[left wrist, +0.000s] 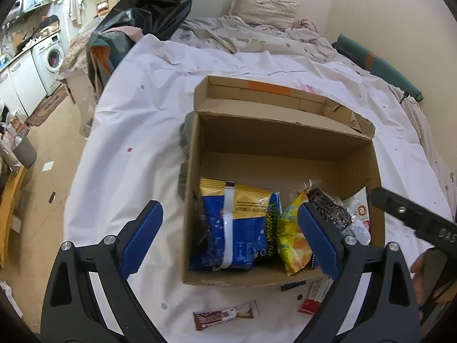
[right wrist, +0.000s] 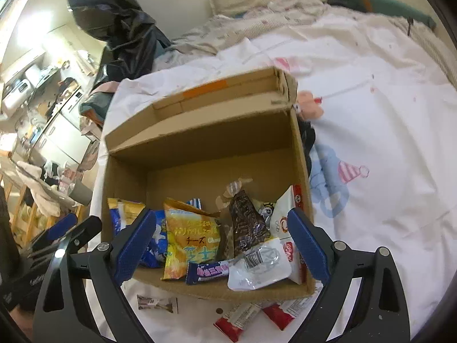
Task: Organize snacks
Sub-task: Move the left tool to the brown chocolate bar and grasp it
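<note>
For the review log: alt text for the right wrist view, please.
Open right gripper hovers over a cardboard box of snack packets on a white sheet. Three bars lie outside it.

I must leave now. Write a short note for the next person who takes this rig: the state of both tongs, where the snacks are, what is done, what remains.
Left tongs: open, empty, above the cardboard box.
Right tongs: open, empty, above the same box.
Done: several packs lie inside, among them the blue bag and the yellow cheese bag.
Left: the brown bar and two red-and-white bars lie on the white sheet before the box. Put them in.
</note>
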`<state>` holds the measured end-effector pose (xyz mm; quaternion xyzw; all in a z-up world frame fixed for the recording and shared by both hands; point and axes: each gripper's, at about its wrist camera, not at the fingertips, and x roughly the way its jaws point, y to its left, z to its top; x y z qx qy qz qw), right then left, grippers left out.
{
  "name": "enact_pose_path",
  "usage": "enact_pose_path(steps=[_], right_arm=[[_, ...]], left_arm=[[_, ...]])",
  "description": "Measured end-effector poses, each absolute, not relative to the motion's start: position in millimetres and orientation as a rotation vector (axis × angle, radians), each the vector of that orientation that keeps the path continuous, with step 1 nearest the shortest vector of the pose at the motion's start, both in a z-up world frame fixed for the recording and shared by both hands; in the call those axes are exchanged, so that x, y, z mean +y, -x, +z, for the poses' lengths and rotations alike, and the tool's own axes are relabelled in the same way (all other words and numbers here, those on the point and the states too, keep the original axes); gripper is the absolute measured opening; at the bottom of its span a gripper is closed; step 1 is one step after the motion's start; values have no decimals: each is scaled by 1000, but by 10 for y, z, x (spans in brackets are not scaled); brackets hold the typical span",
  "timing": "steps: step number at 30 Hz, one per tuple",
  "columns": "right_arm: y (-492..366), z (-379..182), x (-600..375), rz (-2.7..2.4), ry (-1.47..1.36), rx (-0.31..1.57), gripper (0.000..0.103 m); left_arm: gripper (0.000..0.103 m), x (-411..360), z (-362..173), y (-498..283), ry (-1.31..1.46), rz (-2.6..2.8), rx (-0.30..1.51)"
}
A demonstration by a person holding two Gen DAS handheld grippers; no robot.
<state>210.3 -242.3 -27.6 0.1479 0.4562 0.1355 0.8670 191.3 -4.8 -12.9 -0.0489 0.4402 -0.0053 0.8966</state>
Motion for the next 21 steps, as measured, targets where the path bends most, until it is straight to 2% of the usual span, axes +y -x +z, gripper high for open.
enact_pose_path(steps=[6,14,21], right_arm=[[-1884,-154,-2515,287,-344,935,95],[-1540,-258,-2574,279,-339,978,95],[-1373,-395,-2752,250,-359,1034,95]], left_arm=[[94,17,-49,-1749,52,18,894],[94,89,-123,-1464,37,-19,937],[94,6,-617,-1429,13,-95,1186]])
